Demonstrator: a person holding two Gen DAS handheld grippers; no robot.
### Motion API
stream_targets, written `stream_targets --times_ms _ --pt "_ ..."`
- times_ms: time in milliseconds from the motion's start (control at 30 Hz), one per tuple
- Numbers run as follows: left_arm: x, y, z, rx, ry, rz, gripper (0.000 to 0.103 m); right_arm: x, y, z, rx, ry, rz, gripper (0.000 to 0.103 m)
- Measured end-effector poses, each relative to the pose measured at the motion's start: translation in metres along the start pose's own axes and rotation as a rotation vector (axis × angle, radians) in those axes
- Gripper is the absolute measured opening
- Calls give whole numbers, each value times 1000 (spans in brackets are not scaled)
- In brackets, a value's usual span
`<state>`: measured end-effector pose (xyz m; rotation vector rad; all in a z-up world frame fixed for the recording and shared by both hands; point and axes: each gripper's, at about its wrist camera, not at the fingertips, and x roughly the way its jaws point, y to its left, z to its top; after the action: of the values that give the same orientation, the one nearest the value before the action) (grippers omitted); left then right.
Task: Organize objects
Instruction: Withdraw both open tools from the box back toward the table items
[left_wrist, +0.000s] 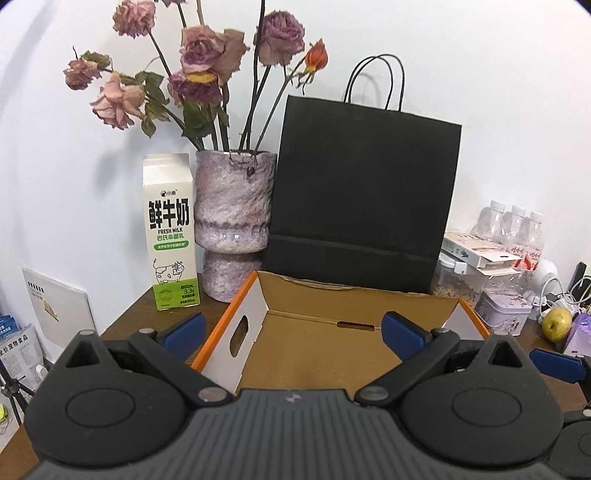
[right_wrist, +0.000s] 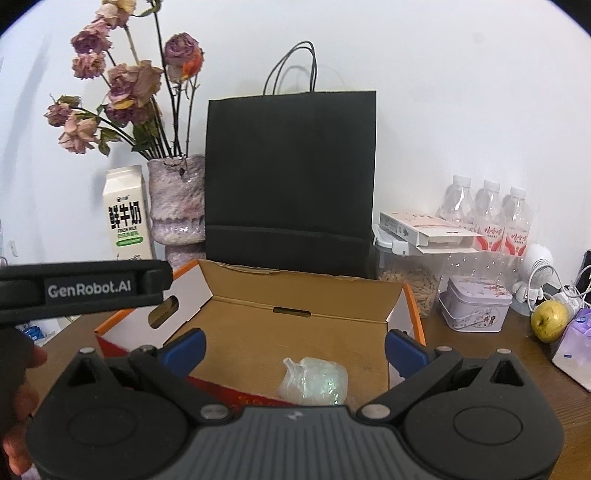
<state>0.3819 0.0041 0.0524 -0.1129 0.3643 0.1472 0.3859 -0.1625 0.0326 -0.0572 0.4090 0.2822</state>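
Both tools are held wide open and empty: the left tool (left_wrist: 293, 330) and the right tool (right_wrist: 295, 347) are poised over the open cardboard box (right_wrist: 332, 291) on the table (right_wrist: 491, 354). Inside it a crumpled clear plastic wrap (right_wrist: 314, 382) is seen near the front. Behind the box a black paper bag (right_wrist: 291, 177) is stood upright, flanked by a vase (left_wrist: 234, 214) and a milk carton (left_wrist: 171, 232).
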Motion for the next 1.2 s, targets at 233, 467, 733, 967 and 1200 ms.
stream_targets --times_ms 233,467,733,967,1200 --pt "-26 2 -4 8 -15 -6 103 -25 2 -3 -17 -21 8 103" --pt "-58 6 -10 10 -22 -10 103 -53 5 -9 -27 -33 16 103" --pt "-98 16 -19 -1 -26 -6 103 -82 12 -21 -39 -31 27 103" --pt "-128 21 -34 6 -12 -15 103 -108 23 -37 -56 -21 48 103" --pt "-156 30 -48 5 -8 -7 103 -137 32 -53 -79 -16 60 103"
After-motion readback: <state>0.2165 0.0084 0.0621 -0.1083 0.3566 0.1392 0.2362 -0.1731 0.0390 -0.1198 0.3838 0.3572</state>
